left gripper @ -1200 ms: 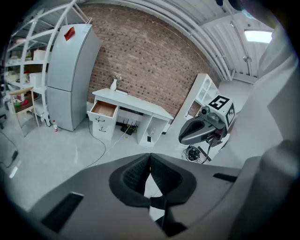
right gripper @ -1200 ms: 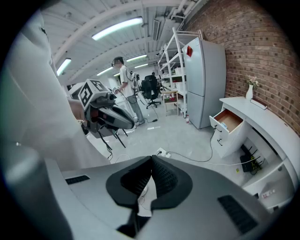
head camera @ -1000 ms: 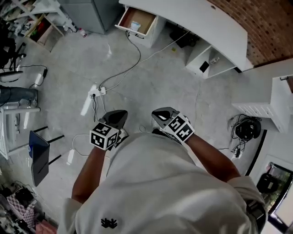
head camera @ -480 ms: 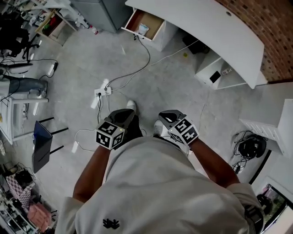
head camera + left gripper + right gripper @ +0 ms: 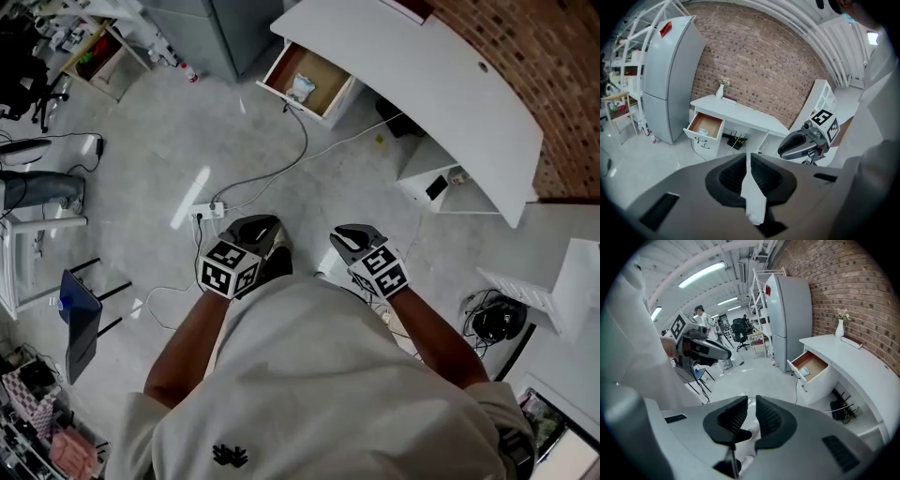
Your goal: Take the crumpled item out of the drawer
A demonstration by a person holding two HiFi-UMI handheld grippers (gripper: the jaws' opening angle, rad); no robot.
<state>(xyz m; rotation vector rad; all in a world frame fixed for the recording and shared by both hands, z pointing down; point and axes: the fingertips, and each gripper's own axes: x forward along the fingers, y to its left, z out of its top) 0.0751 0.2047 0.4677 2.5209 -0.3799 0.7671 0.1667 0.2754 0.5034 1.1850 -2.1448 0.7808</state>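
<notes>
Two tongs, the left gripper (image 5: 255, 228) and the right gripper (image 5: 349, 236), are held close to the person's torso, each with its jaws drawn almost together on nothing. The pale crumpled item (image 5: 301, 87) lies in the open drawer (image 5: 325, 86) under the white desk (image 5: 422, 84), well apart from both. A good approach would close that distance first, spread one pair of jaws early, and come down from above, clear of the drawer's walls

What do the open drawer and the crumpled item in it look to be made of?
Drawer: white front, painted or laminated, and a matte brown wood-look inside; likely board. Crumpled item: pale, white-bluish, with a wrinkled outline; perhaps paper or thin plastic, too small to tell which.
</notes>
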